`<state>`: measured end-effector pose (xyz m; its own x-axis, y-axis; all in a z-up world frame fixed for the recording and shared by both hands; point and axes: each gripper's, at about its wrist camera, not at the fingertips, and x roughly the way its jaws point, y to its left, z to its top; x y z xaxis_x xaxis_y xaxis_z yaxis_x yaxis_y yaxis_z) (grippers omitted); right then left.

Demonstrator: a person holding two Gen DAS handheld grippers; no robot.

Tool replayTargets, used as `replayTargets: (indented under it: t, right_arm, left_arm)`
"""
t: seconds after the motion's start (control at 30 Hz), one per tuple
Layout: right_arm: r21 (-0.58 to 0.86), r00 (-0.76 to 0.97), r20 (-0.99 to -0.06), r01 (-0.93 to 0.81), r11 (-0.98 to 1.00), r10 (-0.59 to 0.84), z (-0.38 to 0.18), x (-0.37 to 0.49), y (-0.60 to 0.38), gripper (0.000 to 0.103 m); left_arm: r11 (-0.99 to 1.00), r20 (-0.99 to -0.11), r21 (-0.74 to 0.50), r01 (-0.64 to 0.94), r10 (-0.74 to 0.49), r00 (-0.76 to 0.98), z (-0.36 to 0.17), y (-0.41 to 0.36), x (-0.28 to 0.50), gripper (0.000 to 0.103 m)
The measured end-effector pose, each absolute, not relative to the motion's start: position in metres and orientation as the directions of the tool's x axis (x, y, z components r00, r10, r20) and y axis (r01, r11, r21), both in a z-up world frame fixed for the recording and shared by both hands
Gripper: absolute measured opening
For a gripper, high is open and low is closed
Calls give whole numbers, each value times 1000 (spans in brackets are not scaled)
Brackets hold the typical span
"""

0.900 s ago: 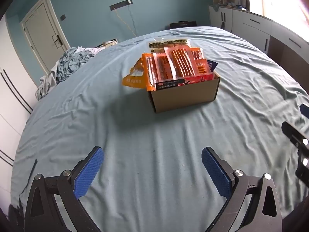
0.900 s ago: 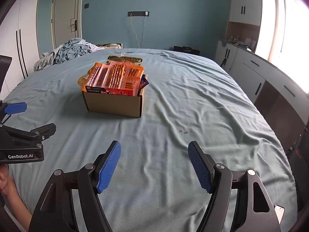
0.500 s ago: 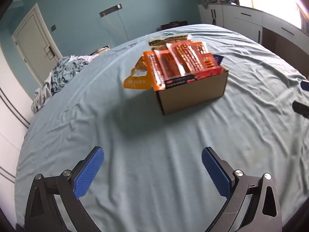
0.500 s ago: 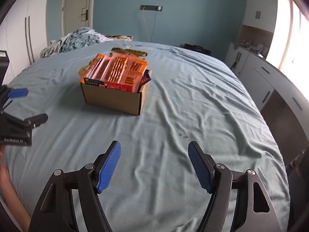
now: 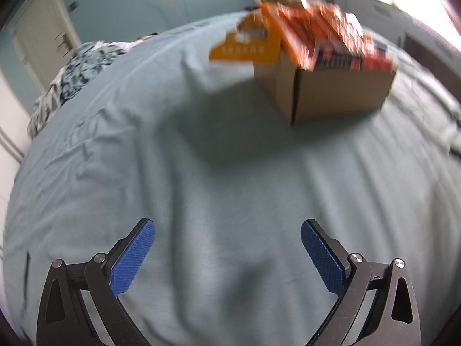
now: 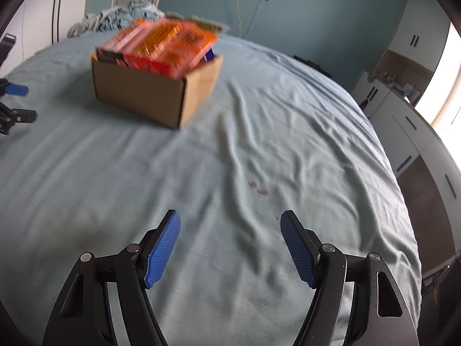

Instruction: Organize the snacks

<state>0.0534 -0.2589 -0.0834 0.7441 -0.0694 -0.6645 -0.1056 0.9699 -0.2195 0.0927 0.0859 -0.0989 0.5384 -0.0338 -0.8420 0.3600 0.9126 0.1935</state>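
Well ahead of both grippers, the cardboard box [image 5: 331, 92] of orange snack packets [image 6: 170, 46] sits on the bed [image 6: 259, 144]; left gripper [image 5: 227, 230] and right gripper [image 6: 230, 225] fingers spread, empty.

Bedroom, teal walls, daylight from right.
Wrinkled light-blue bed sheet [image 6: 288, 132]; white door [image 5: 40, 43] far left; white cabinets [image 6: 403, 121] under bright window [image 6: 446, 86].

snack-filled cardboard box [image 6: 149, 98], rumpled bedsheet [image 6: 273, 144]
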Motion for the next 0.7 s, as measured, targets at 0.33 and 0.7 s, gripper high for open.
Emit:
replayTargets:
  t: [0.33, 0.7]
  right_arm:
    - [-143, 708, -705, -84, 986, -42, -123, 81, -295, 75]
    - [-103, 718, -693, -17, 994, -60, -136, 84, -313, 103]
  left_arm:
    - [916, -839, 52, 398, -176, 515, -122, 143, 84, 103]
    - [902, -797, 14, 432, -251, 549, -125, 154, 69, 103]
